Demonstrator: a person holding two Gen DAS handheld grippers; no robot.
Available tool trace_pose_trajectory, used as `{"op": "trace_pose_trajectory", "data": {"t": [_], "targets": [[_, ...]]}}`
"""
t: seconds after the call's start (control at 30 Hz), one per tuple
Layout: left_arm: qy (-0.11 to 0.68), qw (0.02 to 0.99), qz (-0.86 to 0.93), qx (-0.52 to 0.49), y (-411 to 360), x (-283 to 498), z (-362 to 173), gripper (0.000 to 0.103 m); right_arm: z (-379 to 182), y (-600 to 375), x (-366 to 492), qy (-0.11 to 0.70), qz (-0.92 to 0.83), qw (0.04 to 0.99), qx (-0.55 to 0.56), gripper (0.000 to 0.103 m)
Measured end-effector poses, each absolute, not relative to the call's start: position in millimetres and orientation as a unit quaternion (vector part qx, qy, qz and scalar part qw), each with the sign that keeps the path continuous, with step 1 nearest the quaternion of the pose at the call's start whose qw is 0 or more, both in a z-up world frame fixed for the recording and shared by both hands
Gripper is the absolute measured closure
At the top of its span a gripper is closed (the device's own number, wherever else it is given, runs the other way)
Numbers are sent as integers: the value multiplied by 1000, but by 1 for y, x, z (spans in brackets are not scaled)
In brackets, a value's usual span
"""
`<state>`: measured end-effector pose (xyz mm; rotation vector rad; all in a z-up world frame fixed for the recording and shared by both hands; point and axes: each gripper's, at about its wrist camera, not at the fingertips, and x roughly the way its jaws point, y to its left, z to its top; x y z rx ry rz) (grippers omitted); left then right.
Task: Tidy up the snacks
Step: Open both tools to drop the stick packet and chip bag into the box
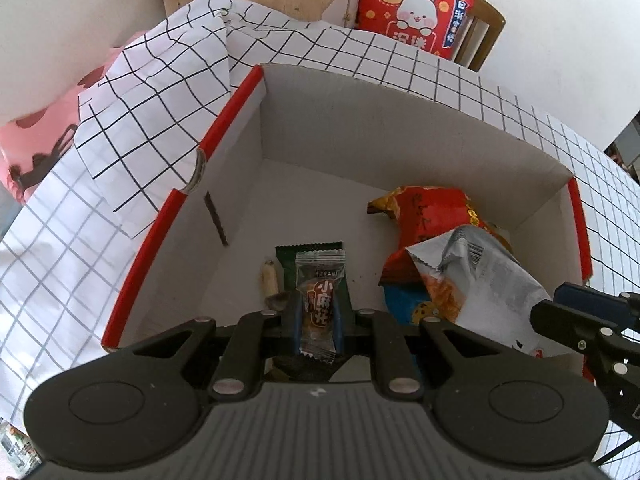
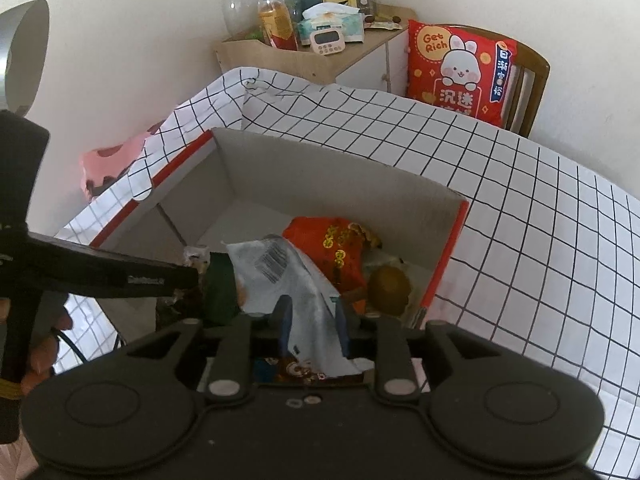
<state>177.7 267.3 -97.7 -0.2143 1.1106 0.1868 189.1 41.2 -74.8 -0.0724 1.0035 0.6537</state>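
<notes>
A white cardboard box with a red rim (image 1: 224, 128) (image 2: 452, 240) stands on the checkered cloth. My left gripper (image 1: 318, 320) is shut on a small clear-wrapped twist snack (image 1: 320, 304), low over the box floor. Behind it lies a dark green packet (image 1: 288, 264) (image 2: 220, 280). My right gripper (image 2: 312, 320) has a silver snack bag (image 2: 280, 264) (image 1: 492, 276) between its pads, both touching it. That bag rests tilted on a red and yellow bag (image 1: 432, 212) (image 2: 332, 244) and a blue cookie packet (image 1: 404, 304). A brown round snack (image 2: 390, 288) sits in the box's right corner.
The checkered tablecloth (image 2: 520, 220) is bunched up at the box's far left. A pink cloth (image 1: 32, 148) lies beyond it. Behind the table stand a wooden shelf (image 2: 320, 60) with clutter and a chair with a red rabbit cushion (image 2: 460, 68). A hand (image 2: 48, 344) holds the left tool.
</notes>
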Motion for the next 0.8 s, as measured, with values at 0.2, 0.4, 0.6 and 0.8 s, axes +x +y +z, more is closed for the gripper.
{"op": "trace_pose_trajectory", "data": {"t": [0.2, 0.4, 0.6, 0.8], "targets": [[518, 845, 87, -103, 264, 170, -93, 86, -72, 37, 186, 476, 309, 823, -23, 75], [508, 850, 91, -106, 263, 160, -87, 85, -69, 29, 180, 472, 307, 826, -17, 66], [492, 859, 81, -115, 260, 147, -76, 76, -62, 20, 173, 466, 309, 829, -11, 61], [476, 869, 75, -112, 250, 134, -62, 75, -51, 10, 167, 455, 313, 834, -1, 59]]}}
